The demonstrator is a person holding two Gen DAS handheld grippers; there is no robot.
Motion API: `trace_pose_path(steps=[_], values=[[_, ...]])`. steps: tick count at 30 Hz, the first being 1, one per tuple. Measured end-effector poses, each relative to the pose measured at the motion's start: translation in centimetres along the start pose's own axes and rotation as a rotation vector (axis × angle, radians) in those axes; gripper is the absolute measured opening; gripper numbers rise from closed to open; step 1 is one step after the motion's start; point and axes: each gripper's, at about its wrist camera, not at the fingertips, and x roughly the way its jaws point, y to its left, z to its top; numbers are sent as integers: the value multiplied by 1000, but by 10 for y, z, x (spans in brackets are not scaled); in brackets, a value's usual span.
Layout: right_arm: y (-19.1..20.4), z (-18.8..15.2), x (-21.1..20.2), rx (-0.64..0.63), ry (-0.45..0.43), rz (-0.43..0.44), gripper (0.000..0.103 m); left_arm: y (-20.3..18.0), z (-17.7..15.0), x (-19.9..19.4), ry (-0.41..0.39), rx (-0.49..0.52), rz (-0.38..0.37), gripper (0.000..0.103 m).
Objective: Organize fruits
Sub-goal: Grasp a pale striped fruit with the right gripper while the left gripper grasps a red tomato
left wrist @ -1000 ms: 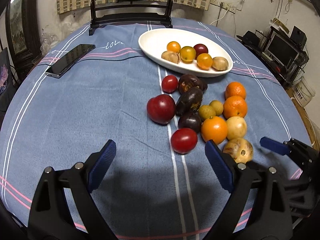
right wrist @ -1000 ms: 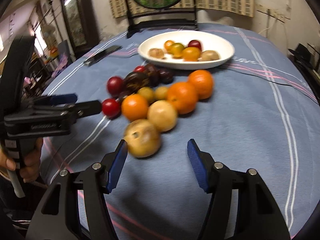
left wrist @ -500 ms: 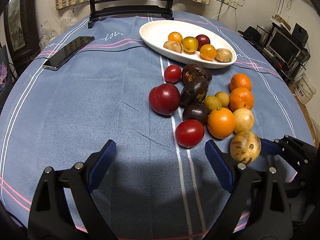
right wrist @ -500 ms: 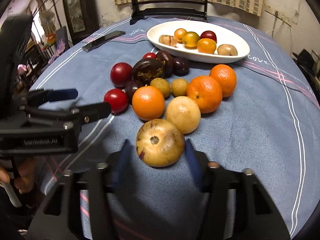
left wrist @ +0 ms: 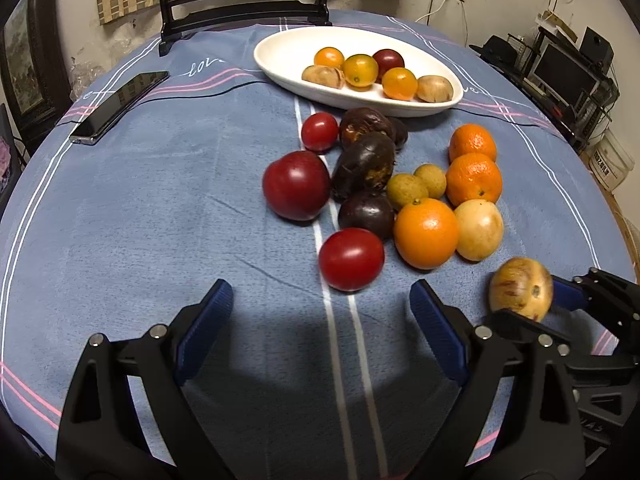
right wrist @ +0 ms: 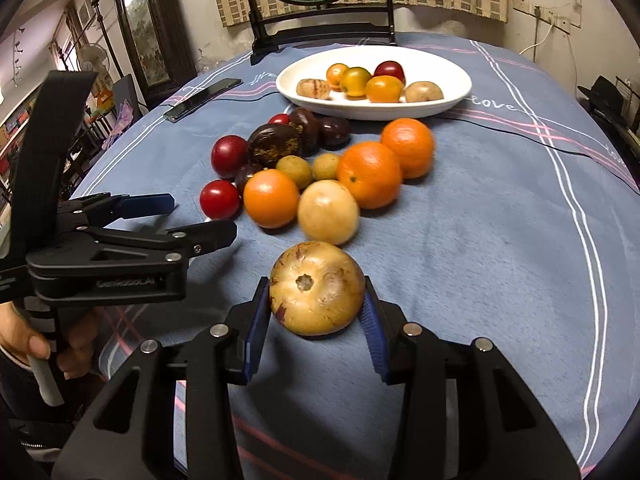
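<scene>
Clamping the mottled yellow-brown fruit [right wrist: 316, 289] near the counter's [right wrist: 500, 240] front edge, right claw [right wrist: 316, 312] has just closed on its sides — likely bound for the white dish [right wrist: 456, 92]. Left claw [left wrist: 320, 332] gapes empty by the red tomato [left wrist: 351, 259].

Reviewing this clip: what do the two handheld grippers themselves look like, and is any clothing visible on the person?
Both grippers, left and right, are black plastic frames with triangular cut-outs, silver bolt heads and dark blue ribbed pads. The left one bears small white lettering on its side. The left hand grips a handle with a grey tip; a dark cuff shows beside it.
</scene>
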Motion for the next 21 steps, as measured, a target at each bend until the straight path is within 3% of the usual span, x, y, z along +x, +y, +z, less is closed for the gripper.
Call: trace_pose_path(steps=[9,10,11,13,14,21], values=[[-13,-5,-10,32,-23,34,44,-11,8,10,16,28,13,87],[-14,-5,-11,33,-24,38,44,-12,7,9,12,34,17,78],[-14,-5,-12,33,-27,38,44,-14,7,8,-7,47,32,58],[-15,-5,-14,37,-32,33,44,-15,7,6,-22,58,42,37],[-15,-4,-14,36,-33,32,44,-15,7,4,-23,60,28,32],[-15,-4,-20,28,-47,24,44,-8,2,-4,-24,38,13,32]])
